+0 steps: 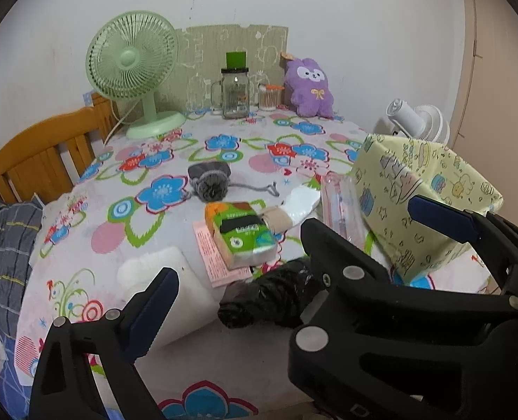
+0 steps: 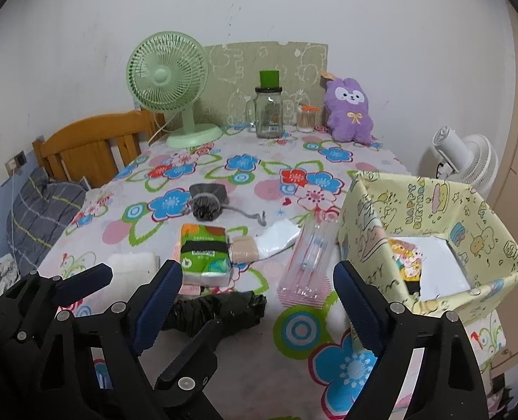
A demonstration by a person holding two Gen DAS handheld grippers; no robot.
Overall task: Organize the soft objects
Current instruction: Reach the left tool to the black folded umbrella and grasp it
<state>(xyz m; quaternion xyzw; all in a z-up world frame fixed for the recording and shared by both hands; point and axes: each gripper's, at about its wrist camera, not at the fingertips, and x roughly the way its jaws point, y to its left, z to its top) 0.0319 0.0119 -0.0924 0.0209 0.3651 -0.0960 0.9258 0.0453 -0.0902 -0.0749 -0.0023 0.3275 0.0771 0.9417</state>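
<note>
A crumpled black soft bundle (image 1: 269,297) (image 2: 217,308) lies on the flowered cloth just ahead of both grippers. Behind it is a green tissue pack (image 1: 241,234) (image 2: 204,255) with a beige rolled sock (image 1: 276,220) (image 2: 245,250) beside it. A grey pom-pom piece (image 1: 210,182) (image 2: 206,203) lies farther back, and a white soft pad (image 1: 154,266) (image 2: 133,259) at the left. My left gripper (image 1: 245,297) and right gripper (image 2: 255,273) (image 1: 364,218) hover open side by side, their inner fingers overlapping above the bundle. Neither holds anything.
A yellow patterned box (image 1: 416,210) (image 2: 374,227) stands open at the right, with a clear packet (image 2: 308,262) leaning by it. At the back stand a green fan (image 2: 168,73), a glass jar (image 2: 268,115), a swab pot (image 2: 308,119) and a purple plush (image 2: 350,112).
</note>
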